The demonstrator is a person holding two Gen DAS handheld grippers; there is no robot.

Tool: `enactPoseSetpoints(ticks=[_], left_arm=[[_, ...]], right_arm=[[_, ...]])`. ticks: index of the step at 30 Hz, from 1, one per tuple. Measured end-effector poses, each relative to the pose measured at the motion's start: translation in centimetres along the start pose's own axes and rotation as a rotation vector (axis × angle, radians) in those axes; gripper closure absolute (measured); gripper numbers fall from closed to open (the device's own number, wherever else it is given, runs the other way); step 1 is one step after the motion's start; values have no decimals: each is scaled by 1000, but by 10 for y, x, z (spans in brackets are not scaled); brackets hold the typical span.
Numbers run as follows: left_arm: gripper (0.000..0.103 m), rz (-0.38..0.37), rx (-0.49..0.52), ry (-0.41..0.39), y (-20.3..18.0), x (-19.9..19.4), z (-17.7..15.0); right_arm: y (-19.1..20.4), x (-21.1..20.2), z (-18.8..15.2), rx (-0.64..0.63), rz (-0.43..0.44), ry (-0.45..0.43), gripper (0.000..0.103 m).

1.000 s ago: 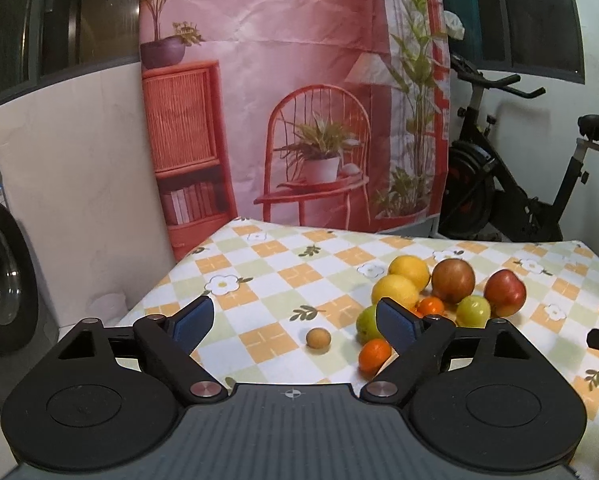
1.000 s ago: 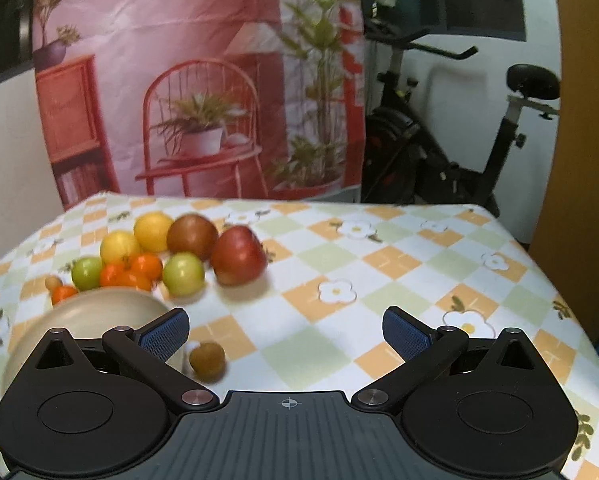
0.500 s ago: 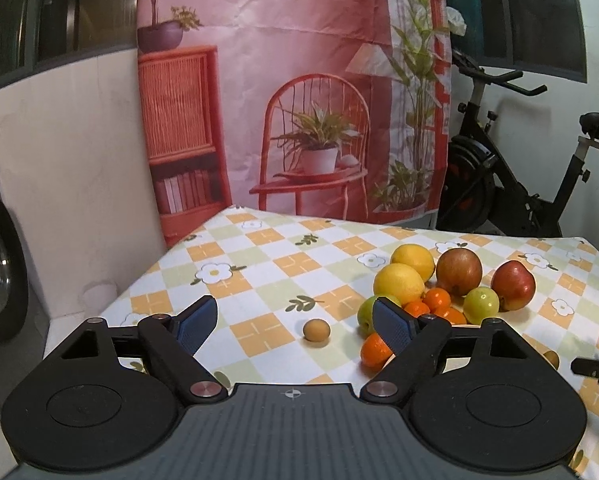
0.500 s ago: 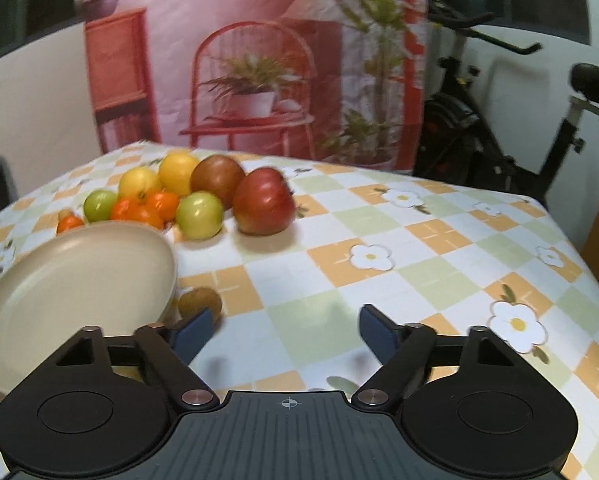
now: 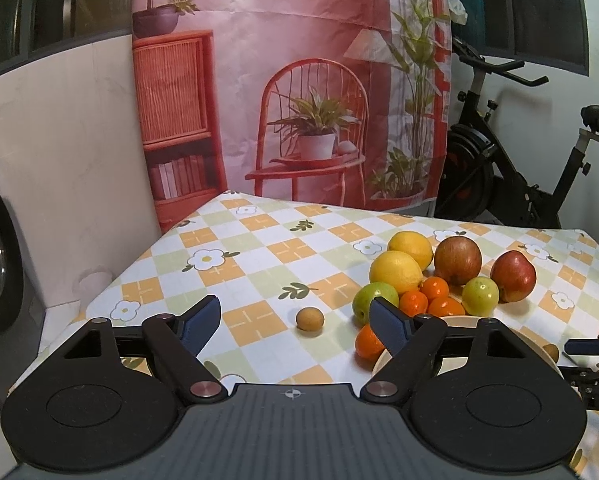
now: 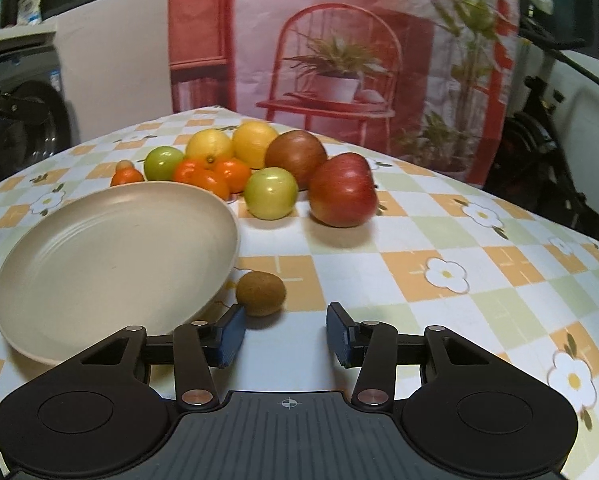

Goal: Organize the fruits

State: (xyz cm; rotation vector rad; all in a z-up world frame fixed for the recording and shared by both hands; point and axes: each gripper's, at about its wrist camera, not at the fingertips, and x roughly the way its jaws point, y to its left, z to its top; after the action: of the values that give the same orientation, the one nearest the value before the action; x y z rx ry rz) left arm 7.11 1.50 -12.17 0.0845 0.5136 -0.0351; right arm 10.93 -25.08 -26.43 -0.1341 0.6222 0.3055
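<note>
Opening step, by the look of it: the plate (image 6: 115, 256) is lying bare, no fruit on it yet. Right gripper (image 6: 285, 334) is hovering low over the surface (image 6: 419, 240), jaws apart, holding nothing, with the kiwi (image 6: 260, 293) sitting just ahead of its left fingertip, beside the plate rim. The kiwi's long axis is running roughly left-right across this view, ends pointing toward the plate and away from it. Next move, likely: shifting left to centre the jaws, then closing across the short width. Left gripper (image 5: 295, 320) is waiting, jaws apart and empty, a small tan fruit (image 5: 310, 318) lying ahead between them. Apples, lemons and oranges are clustering behind the plate.
</note>
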Motion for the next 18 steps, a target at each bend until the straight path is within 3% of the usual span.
enactPoseSetpoints(ticks=[9,18], left_arm=[[20,-3,10,10,-3,0,-2],[20,-7,18,31,-6,4,-3]], right_arm=[[0,12,8,-30,39,-4,75],[-5,14,8,13,42,-17,78]])
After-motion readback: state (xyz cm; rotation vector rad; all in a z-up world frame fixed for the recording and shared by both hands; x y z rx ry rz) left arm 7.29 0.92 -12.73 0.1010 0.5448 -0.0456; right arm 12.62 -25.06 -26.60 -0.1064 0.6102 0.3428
